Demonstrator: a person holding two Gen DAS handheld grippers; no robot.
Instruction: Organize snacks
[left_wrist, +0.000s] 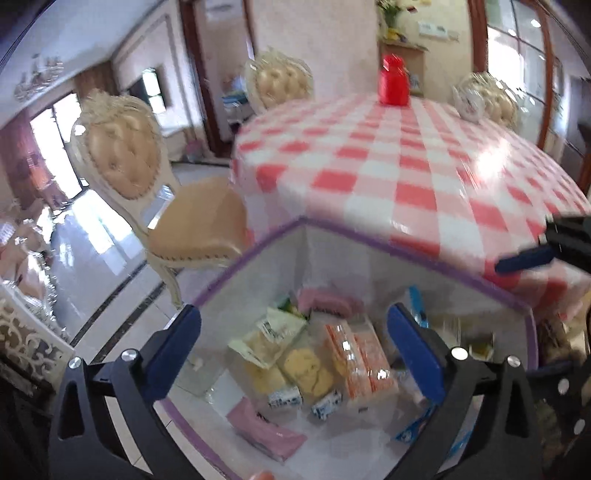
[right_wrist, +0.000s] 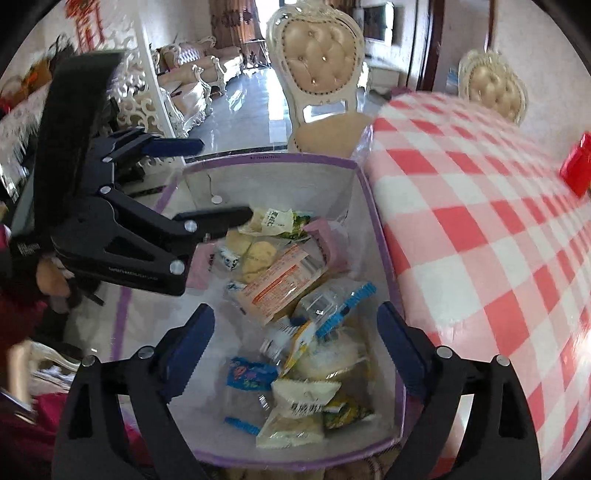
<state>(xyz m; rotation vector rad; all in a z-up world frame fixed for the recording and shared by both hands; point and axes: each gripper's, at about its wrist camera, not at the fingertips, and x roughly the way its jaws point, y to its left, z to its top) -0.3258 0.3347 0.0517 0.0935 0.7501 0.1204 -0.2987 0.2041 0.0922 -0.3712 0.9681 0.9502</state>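
Snacks (right_wrist: 284, 284) lie heaped inside a clear-walled storage bin (right_wrist: 266, 159) with purple trim, lower centre of both views, set just beside the table (right_wrist: 480, 229) with its red-and-white checked cloth.

Contents seen from the right wrist view: an orange-printed clear pack (right_wrist: 280, 282) lying diagonally, round pale biscuits (right_wrist: 255, 254) in clear wrap, pink packets (right_wrist: 327, 240), a pack with a blue serrated edge (right_wrist: 351, 302), a bright blue wrapper (right_wrist: 251, 373), a white pillow pack (right_wrist: 304, 395) with a barcode, and a yellow-green packet (right_wrist: 347, 410). Printing on all wrappers is too blurred to read. A line of small dark print runs along the bin's far rim, illegible.

Left hand-held gripper (right_wrist: 214, 181): jaws spread wide, nothing between them, hovering over the bin's far-left corner; white lettering on its black body, unreadable.

Right hand-held gripper (right_wrist: 295, 339): jaws also wide apart, empty, above the near end of the bin.

Left wrist view: same bin (left_wrist: 406, 254) below, motion-blurred. Red container (left_wrist: 393, 83) stands at the table's far edge, upper centre. Cream tufted chair (left_wrist: 125, 155) at left.
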